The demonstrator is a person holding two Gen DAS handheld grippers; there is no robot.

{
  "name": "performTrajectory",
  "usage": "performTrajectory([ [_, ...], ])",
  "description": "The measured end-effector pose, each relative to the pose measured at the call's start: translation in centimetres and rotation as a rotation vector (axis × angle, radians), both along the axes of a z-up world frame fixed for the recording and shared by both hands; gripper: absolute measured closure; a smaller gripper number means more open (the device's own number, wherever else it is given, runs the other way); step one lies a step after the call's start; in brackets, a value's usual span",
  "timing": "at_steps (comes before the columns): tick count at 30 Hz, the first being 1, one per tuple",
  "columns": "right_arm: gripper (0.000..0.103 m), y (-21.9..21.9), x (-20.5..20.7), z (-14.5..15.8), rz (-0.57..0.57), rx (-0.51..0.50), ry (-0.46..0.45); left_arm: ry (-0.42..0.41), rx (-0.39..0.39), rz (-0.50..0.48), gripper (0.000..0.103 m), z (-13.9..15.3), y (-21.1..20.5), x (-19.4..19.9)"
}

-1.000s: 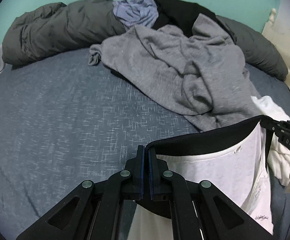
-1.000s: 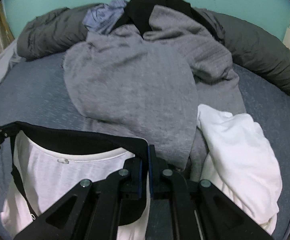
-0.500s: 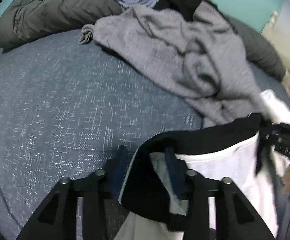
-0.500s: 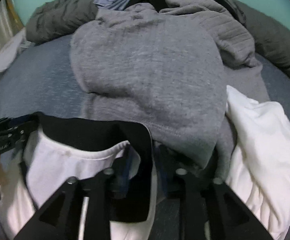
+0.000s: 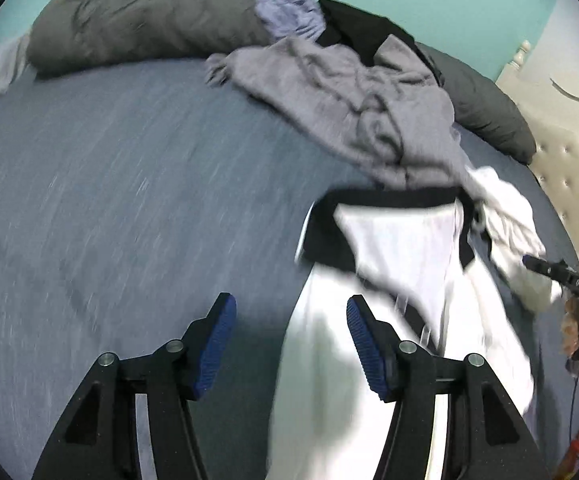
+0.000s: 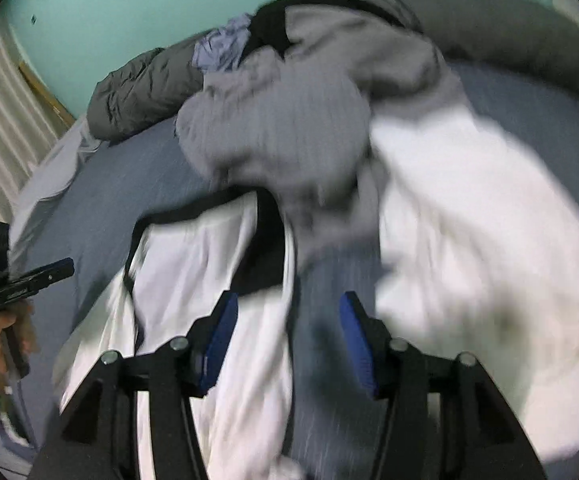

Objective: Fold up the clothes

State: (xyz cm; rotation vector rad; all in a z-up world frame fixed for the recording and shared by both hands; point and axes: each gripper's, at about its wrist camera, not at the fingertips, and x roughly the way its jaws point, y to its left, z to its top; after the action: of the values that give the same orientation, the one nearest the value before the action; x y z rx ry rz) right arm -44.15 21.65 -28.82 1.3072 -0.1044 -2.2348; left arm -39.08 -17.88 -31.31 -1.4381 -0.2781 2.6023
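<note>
A: Condition of the shirt (image 5: pixel 401 240)?

B: White body with a black collar band and black trim is noted. It is laid on the blue sheet (image 5: pixel 129 184), collar end just beside the grey sweater (image 5: pixel 349 96), creased and not yet folded. Both views are blurred, so fine detail cannot be told.

A: Grippers?

B: The left gripper (image 5: pixel 291 344) is seen with jaws wide apart and nothing between the blue pads; one pad is over the shirt's hem side, the other over bare sheet. The right gripper (image 6: pixel 285 340) is likewise spread, empty, above the shirt's edge and sheet. A second white garment (image 6: pixel 481 240) is heaped to its right.

A: Markings?

B: On the right gripper's side plate, in the left view, small letters are seen, possibly "DAS"; not read with certainty. No garment label can be made out.
</note>
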Motion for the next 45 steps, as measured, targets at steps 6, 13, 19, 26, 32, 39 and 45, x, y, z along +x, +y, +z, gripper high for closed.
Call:
performTrajectory([
  [6,0.049,3.6,6.8,-3.6,-0.012,-0.043,-0.116,-0.072,-0.007,-0.004,0.042,-2.7,-3.3,6.8],
  [13,0.052,4.6,9.1,-6.1,-0.046,-0.024,-0.197,-0.098,0.033,-0.016,0.045,-3.9,-3.0,10.4],
  [19,0.098,4.2,10.0,-6.0,-0.067,-0.013,-0.180,-0.145,0.052,-0.055,0.087,-5.4,-2.2,11.4],
  [26,0.102,6.6,10.3,-3.7,-0.125,0.003,-0.113,-0.130,0.026,-0.060,0.102,-4.8,-2.5,11.6],
  [32,0.102,11.0,9.8,-1.2,-0.229,0.037,-0.050,-0.109,0.015,-0.015,0.102,-3.0,-5.2,11.5],
  [39,0.102,15.4,9.2,0.4,-0.366,0.097,-0.029,-0.079,-0.056,0.060,0.102,-0.7,-8.6,10.0],
  [45,0.102,17.3,9.4,-1.4,-0.437,0.179,-0.090,-0.089,-0.109,0.138,0.102,-0.7,-11.0,8.7],
])
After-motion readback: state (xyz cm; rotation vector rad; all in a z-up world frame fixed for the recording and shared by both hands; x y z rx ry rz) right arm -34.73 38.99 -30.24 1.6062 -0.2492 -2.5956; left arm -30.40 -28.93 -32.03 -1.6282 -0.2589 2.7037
